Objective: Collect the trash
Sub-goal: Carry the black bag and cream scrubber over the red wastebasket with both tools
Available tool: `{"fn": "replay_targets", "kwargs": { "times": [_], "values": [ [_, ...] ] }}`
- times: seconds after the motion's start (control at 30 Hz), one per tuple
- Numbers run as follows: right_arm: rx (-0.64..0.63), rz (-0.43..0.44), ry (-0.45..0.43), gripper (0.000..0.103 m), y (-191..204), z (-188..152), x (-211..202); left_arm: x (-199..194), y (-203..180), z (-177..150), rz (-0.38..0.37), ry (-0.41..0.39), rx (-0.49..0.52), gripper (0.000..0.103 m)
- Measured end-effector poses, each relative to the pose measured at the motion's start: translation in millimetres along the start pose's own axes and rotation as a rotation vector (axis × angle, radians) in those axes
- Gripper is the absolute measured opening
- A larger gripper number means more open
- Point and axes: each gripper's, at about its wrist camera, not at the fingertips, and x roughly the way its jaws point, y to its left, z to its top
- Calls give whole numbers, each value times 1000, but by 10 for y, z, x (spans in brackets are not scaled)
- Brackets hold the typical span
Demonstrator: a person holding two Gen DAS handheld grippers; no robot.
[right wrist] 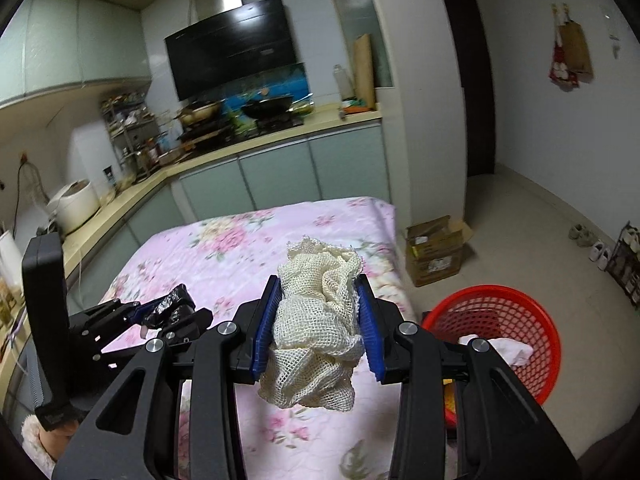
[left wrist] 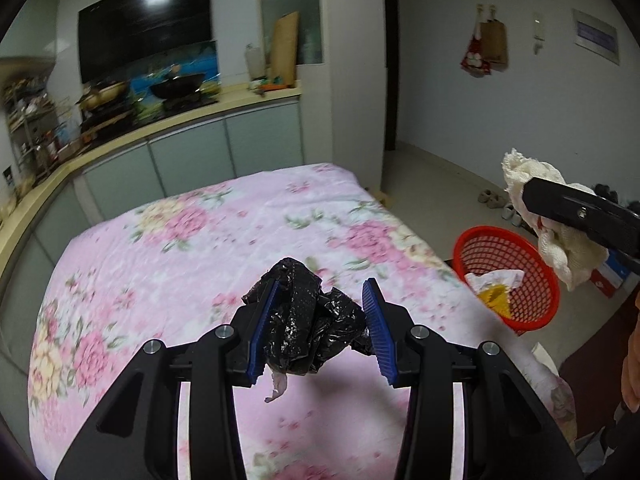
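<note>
With the left gripper [left wrist: 320,316] clamping a black bag [left wrist: 308,320] and the right gripper [right wrist: 318,320] clamping mesh cloth [right wrist: 316,320], carry both over the red basket [right wrist: 536,320], then release.

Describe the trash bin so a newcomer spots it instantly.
Start at the pink floral bedspread; off its right edge, on the pale floor, stands the bin. It is a round red plastic mesh basket with white crumpled paper inside, unlike the brown cardboard box behind it.
</note>
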Motion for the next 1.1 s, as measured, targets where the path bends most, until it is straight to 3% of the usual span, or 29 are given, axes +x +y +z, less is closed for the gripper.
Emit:
{"fn": "replay_targets", "kwargs": {
  "times": [1.1],
  "values": [
    [180, -235, -55, 37, -1076, 88, -273, 580, -1249, 544, -227, 9, 193, 41]
  ]
}}
